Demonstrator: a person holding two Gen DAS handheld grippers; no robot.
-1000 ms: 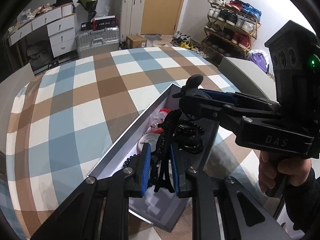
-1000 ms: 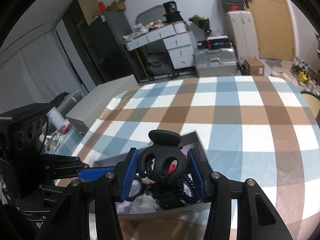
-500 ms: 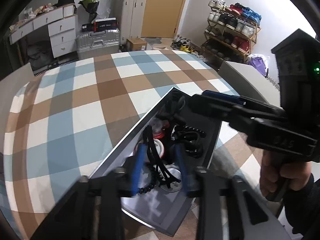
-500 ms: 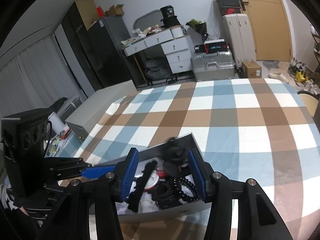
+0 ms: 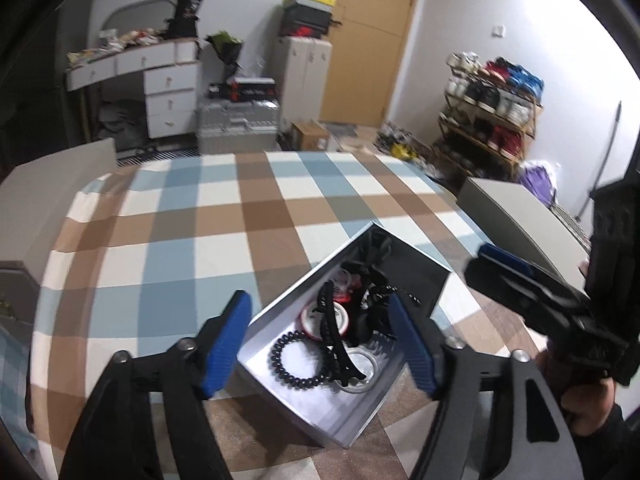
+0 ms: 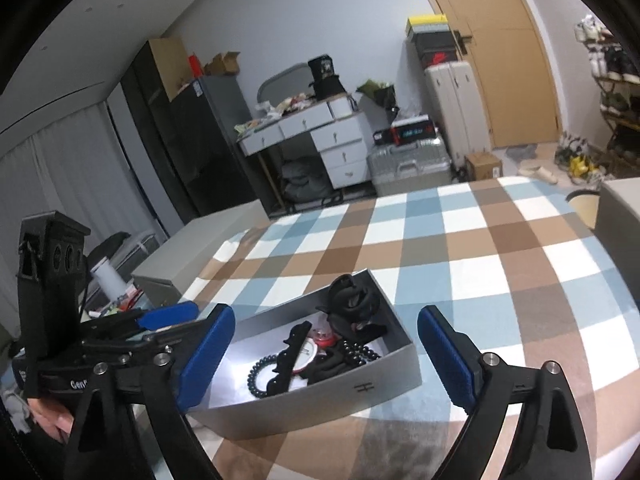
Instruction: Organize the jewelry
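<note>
Both pairs of fingers stand spread wide with nothing between them. The left gripper (image 5: 324, 340) hangs over the near end of the grey box (image 5: 416, 254), whose open mouth shows straight through the gap between its blue pads; the right gripper (image 6: 324, 354) frames the same grey box (image 6: 360, 390) from the other side, a little above its near wall. The box lies with its long axis running away from the left fingers, up and to the right across the checked cloth (image 5: 168, 224) of the desk. Inside, a long black hair clip (image 5: 334, 336) lies roughly along that axis, just beside a black coiled hair tie (image 5: 298, 360) at the near end, with a black claw clip (image 6: 352, 302) at the far end and a string of dark beads (image 6: 356, 354) between. Both grippers are near; the left looks the closer to the long clip and tie, the right to the claw clip.
</note>
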